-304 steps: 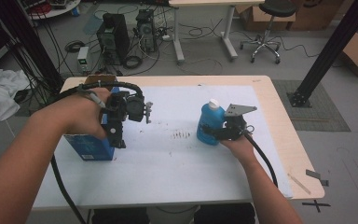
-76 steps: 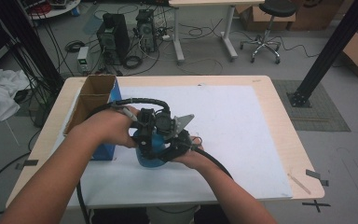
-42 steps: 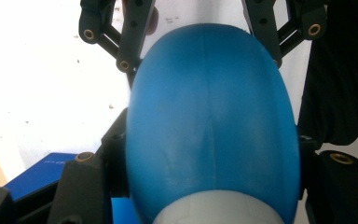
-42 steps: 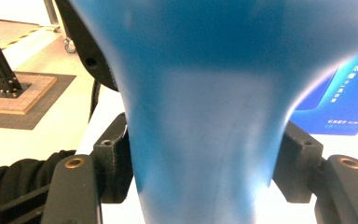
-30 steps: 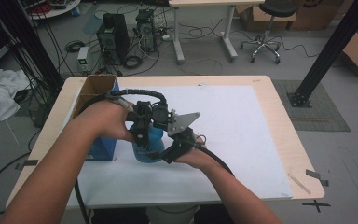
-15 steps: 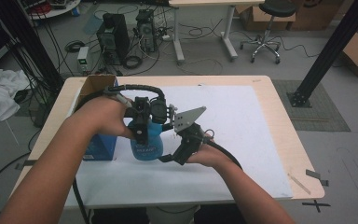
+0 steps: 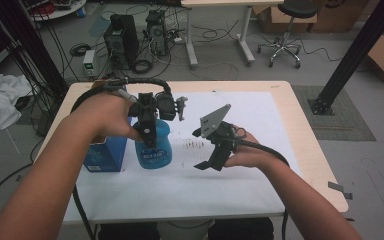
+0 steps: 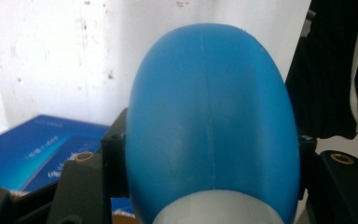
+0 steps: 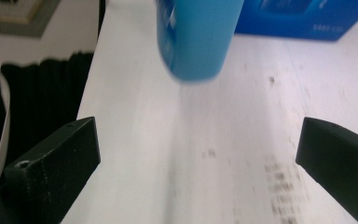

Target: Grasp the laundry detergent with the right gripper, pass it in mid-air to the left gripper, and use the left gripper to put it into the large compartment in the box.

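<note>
A blue plastic bottle [image 7: 153, 148] with a white cap stands upright beside a blue box [image 7: 105, 153] on the white sheet. My left gripper [image 7: 147, 131] is shut on the bottle's upper part from above. In the left gripper view the bottle [image 8: 209, 116] bulges between the two jaws, which press on its sides. I cannot tell whether its base touches the table. My right gripper [image 7: 199, 150] is open a little to the bottle's right, apart from it. In the right gripper view its jaws [image 9: 196, 158] stand wide with nothing between them, and the bottle's base [image 9: 196, 42] lies ahead.
The white sheet [image 7: 260, 130] covers most of the wooden table [image 7: 305, 135], with dark specks [image 7: 194, 145] near the middle. The blue box [image 9: 307, 18] sits behind the bottle. A black cable [image 7: 145, 82] arcs over the left gripper. Computers and chairs are on the floor beyond.
The right gripper has let go of the bottle, opened and drawn back to the right. The left gripper keeps hold of the bottle, which has shifted slightly towards the box.
</note>
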The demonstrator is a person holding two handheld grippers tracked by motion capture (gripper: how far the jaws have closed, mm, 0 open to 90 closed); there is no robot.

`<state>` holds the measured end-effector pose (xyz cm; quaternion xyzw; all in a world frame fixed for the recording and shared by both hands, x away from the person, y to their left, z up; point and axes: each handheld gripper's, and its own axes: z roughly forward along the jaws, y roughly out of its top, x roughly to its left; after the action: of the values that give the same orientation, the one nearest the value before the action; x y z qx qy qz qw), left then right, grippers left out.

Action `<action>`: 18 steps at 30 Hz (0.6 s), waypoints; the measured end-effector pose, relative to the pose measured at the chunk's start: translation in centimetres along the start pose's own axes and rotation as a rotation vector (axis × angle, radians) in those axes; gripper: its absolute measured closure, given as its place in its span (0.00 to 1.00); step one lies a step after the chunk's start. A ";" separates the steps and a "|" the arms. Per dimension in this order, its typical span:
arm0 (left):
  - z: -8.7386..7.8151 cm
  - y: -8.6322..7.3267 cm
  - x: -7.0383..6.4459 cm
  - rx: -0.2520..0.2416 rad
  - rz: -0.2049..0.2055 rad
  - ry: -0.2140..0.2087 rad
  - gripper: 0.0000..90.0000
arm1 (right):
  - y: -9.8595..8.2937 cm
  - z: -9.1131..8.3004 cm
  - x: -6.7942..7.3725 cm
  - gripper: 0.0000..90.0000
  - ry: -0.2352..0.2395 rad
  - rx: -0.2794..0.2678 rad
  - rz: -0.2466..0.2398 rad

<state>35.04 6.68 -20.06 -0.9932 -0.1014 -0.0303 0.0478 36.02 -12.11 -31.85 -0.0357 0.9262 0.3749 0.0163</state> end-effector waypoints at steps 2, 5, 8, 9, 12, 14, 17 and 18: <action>-0.3 -0.2 0.5 0.004 -0.038 -0.011 0.43 | -0.2 -0.8 -0.2 0.00 0.006 0.057 0.009; -0.9 -0.4 1.2 0.009 -0.103 -0.030 0.43 | -0.5 -1.5 -0.2 0.00 0.006 0.140 0.005; -1.7 -0.8 1.9 -0.006 -0.185 -0.033 0.43 | -0.7 -2.0 0.1 0.00 0.011 0.207 -0.010; -2.0 -1.0 2.1 -0.012 -0.219 -0.036 0.43 | -0.7 -2.2 0.2 0.00 0.011 0.228 -0.015; -2.8 -1.4 2.8 -0.021 -0.284 -0.050 0.43 | -1.0 -2.9 0.3 0.00 0.013 0.264 -0.018; -3.4 -1.7 3.2 -0.023 -0.322 -0.056 0.43 | -1.1 -3.3 0.4 0.00 0.016 0.296 -0.011; -4.2 -2.3 3.8 -0.023 -0.396 -0.061 0.43 | -1.3 -3.6 0.7 0.00 0.021 0.356 -0.020; -4.4 -2.5 3.9 -0.020 -0.417 -0.061 0.43 | -1.3 -3.8 0.7 0.00 0.025 0.373 -0.023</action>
<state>38.17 9.46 -15.18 -0.9516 -0.3060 -0.0106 0.0275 35.37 -15.71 -30.07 -0.0475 0.9793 0.1961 0.0155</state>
